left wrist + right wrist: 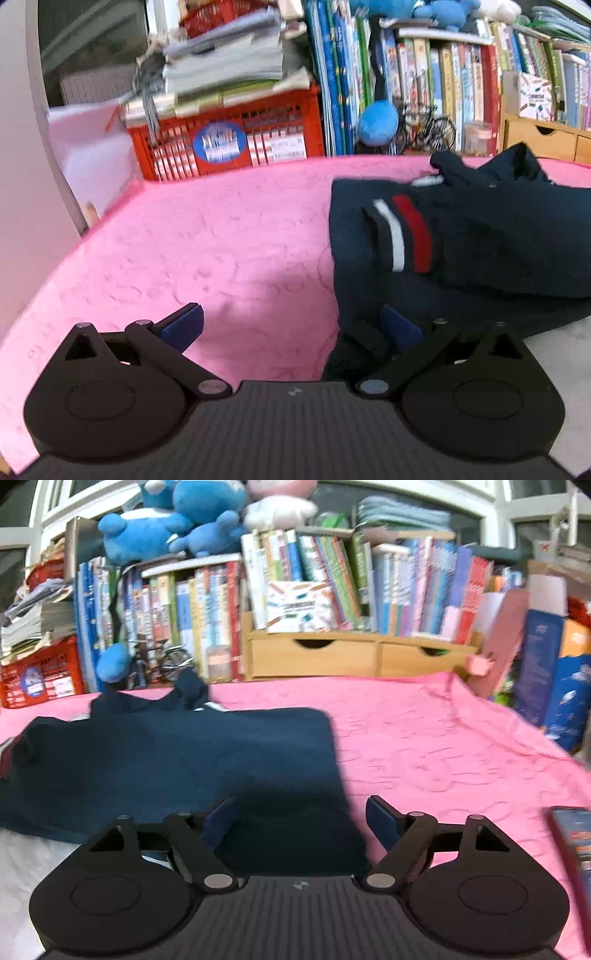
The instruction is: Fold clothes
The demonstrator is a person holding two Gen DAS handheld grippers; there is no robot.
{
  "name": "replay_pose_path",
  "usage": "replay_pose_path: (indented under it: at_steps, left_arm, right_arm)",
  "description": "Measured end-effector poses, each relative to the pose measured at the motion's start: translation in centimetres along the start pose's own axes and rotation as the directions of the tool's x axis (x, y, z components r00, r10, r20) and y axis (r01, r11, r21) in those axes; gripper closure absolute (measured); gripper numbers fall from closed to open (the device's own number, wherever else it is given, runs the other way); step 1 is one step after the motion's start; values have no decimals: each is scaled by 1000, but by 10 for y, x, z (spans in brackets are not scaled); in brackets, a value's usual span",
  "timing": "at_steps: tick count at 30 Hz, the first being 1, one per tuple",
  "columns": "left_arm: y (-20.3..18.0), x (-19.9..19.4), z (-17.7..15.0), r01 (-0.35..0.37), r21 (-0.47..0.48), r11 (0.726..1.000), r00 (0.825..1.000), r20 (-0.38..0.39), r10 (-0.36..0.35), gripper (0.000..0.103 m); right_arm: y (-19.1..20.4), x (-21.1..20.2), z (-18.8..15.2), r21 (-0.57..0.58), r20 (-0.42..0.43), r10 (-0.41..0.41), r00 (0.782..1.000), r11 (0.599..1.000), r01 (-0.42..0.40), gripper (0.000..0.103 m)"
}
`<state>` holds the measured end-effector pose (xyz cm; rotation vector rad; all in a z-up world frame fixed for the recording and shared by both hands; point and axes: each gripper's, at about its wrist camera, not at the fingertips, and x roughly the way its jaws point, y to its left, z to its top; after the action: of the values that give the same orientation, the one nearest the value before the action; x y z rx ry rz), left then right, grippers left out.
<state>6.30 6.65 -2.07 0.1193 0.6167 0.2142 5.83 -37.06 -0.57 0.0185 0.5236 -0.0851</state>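
**Half-folded navy top, both grippers empty**

Left gripper [291, 326] and right gripper [303, 821] both have fingers spread wide, holding nothing. The navy top [177, 760] lies on the pink cover [443, 746], under and ahead of the right fingers, touching the left gripper's right finger [400, 328].

Risks: the loose collar end bunches up, and a finger may snag the hem, dragging the fold open.

Long axis runs left-right, with the striped sleeve [404, 234] to the left.

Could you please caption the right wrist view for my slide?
Open right gripper above the navy garment lying on the pink cover.
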Motion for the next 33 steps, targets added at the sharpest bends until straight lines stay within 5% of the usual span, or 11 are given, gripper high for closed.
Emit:
replay_pose_path:
  at_steps: [4,7,11,14,18,20,24,30,32,33]
  left_arm:
    - [-3,-25,11,46,24,999,997,61,-47,0]
    - [-12,-24,3,85,47,995,996,35,-87,0]
    - [-14,-8,-7,19,84,996,1000,-23,-18,0]
    - [14,-4,11,106,-24,994,994,-25,-106,0]
    - [50,36,52,289,-252,924,949,-50,-310,0]
    - [54,64,65,281,-290,915,947,-73,-314,0]
    - [34,108,76,264,-217,940,945,-135,-297,0]
    - [8,148,79,357,-177,917,907,-167,-386,0]
    - [-6,168,73,288,-127,949,924,-222,-310,0]
    - [-14,168,69,257,-71,964,946,-187,-266,0]
  right_arm:
    - [-25,-6,-2,22,-9,8,1000,1000,-8,14]
    - [-26,-5,-10,-1,-37,18,999,1000,-18,14]
    - [-21,-4,-21,-35,-75,39,996,999,-41,14]
    - [-36,-6,-9,43,-50,119,992,992,-117,11]
    - [-69,24,31,228,-4,231,973,947,-224,4]
    - [-75,50,47,267,-22,241,970,937,-227,4]
    - [-64,101,65,232,-105,230,968,952,-201,4]
    - [-41,143,61,148,-193,228,954,968,-201,3]
    - [-35,148,62,114,-199,225,954,972,-206,7]
    - [-32,150,63,95,-200,219,955,974,-204,15]
